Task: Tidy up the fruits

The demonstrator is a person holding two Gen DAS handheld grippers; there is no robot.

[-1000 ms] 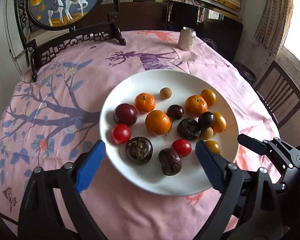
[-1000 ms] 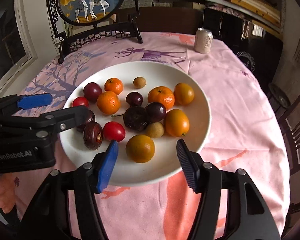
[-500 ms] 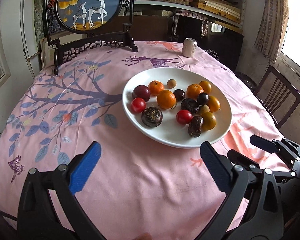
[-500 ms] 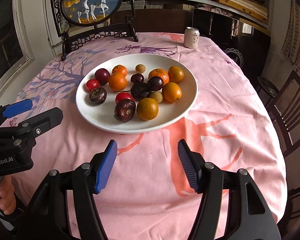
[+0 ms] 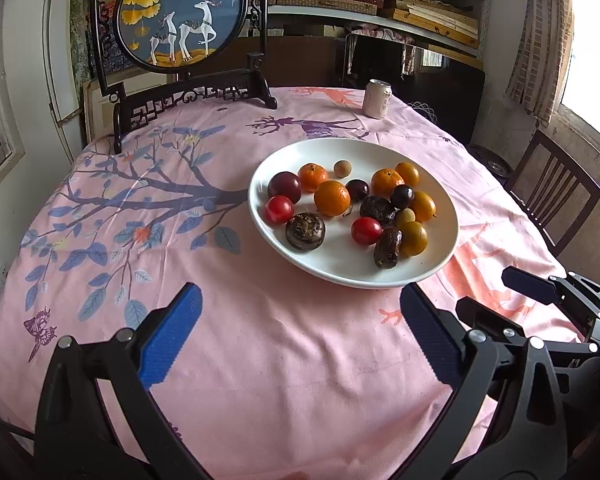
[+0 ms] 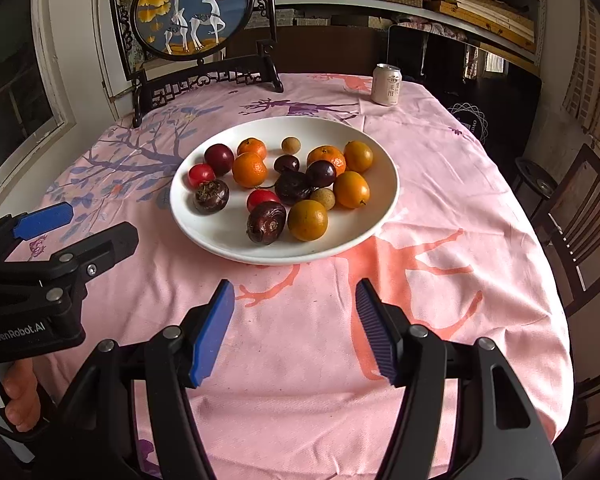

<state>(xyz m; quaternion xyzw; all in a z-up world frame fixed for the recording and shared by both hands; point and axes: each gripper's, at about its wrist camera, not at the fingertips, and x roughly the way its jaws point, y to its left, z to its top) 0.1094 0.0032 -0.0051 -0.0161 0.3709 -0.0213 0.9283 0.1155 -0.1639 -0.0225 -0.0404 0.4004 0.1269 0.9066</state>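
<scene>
A white plate (image 5: 340, 272) (image 6: 220, 240) on the pink tablecloth holds several mixed fruits: oranges (image 5: 332, 198) (image 6: 249, 169), red tomatoes (image 5: 279, 209) (image 6: 201, 174), dark plums (image 5: 284, 187) (image 6: 219, 159), wrinkled passion fruits (image 5: 305, 231) (image 6: 266, 222) and small brown longans (image 5: 342, 169) (image 6: 291, 145). My left gripper (image 5: 300, 328) is open and empty, held over the cloth in front of the plate. My right gripper (image 6: 296, 326) is open and empty, also in front of the plate. Each gripper shows in the other's view, the left one (image 6: 76, 228) and the right one (image 5: 496, 300).
A drink can (image 5: 377, 99) (image 6: 386, 84) stands at the table's far edge. A framed deer screen on a dark stand (image 5: 180, 16) (image 6: 194, 12) stands at the back left. Wooden chairs (image 5: 552, 192) (image 6: 580, 216) stand to the right of the table.
Both grippers have pulled back and up from the plate toward the table's front edge. The plate now sits farther off. Both stayed open and empty.
</scene>
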